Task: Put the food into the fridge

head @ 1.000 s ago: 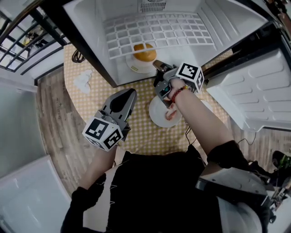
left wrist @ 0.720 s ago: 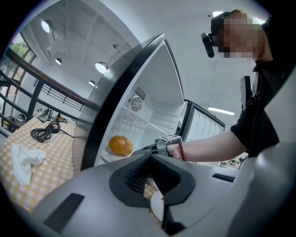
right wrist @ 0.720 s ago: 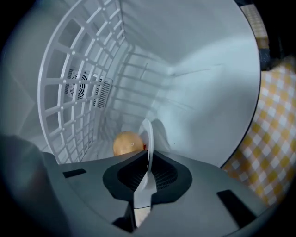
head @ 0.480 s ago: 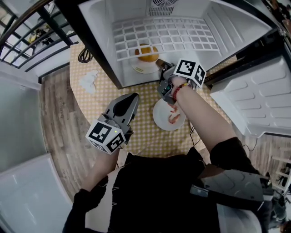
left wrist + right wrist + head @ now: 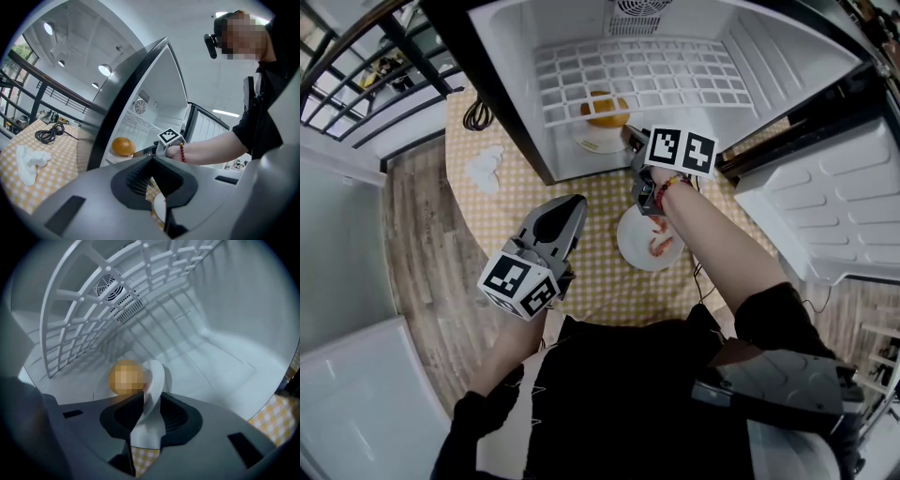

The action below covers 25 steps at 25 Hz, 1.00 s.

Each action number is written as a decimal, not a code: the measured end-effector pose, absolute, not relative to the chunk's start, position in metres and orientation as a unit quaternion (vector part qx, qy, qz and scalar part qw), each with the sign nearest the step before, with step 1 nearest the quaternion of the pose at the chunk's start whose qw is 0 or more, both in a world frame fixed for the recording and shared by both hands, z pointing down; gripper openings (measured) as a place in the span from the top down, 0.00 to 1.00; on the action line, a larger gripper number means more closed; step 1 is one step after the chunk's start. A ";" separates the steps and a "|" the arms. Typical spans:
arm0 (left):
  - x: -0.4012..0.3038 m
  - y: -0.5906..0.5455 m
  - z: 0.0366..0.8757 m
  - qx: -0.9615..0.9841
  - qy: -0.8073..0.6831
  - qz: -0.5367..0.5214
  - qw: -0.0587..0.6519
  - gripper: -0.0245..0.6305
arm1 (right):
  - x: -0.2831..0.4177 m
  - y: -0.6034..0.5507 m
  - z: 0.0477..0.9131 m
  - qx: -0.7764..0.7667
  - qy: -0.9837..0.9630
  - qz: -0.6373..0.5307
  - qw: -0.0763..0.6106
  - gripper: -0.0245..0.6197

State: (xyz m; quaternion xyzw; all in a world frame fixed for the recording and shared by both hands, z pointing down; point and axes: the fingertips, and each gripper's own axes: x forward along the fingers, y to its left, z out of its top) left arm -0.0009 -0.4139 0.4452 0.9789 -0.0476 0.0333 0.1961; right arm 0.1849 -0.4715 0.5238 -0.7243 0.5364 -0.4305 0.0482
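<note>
Table (image 5: 591, 281), checked yellow and white, lies nearest; over it hangs the left gripper (image 5: 569, 208), jaws pressed together with nothing between them. Just right of it the shrimp plate (image 5: 625, 246) sits on the cloth with the shrimp (image 5: 660, 246) on it, outside the fridge (image 5: 511, 75); further left a tissue (image 5: 485, 167) and a coiled cable (image 5: 472, 115) lie on the table beside the fridge's outer wall. Past the shrimp the right gripper (image 5: 630, 139) reaches over the fridge's front edge; its jaws are opening, the rim of a second plate (image 5: 592, 142) stands between them, and the pads are clear of it. That second plate rests on the fridge floor and carries the orange food (image 5: 604, 109), round and glossy; above it a white wire shelf (image 5: 637, 75) spans the compartment; a round vent (image 5: 634, 19) shows on the back wall; the door (image 5: 825, 216) stands wide open at the right.
</note>
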 end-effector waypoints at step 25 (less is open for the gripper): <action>-0.006 -0.408 0.450 0.977 -0.048 0.033 0.207 0.94 | 0.179 -0.474 0.526 -0.741 0.549 -0.376 -0.089 0.73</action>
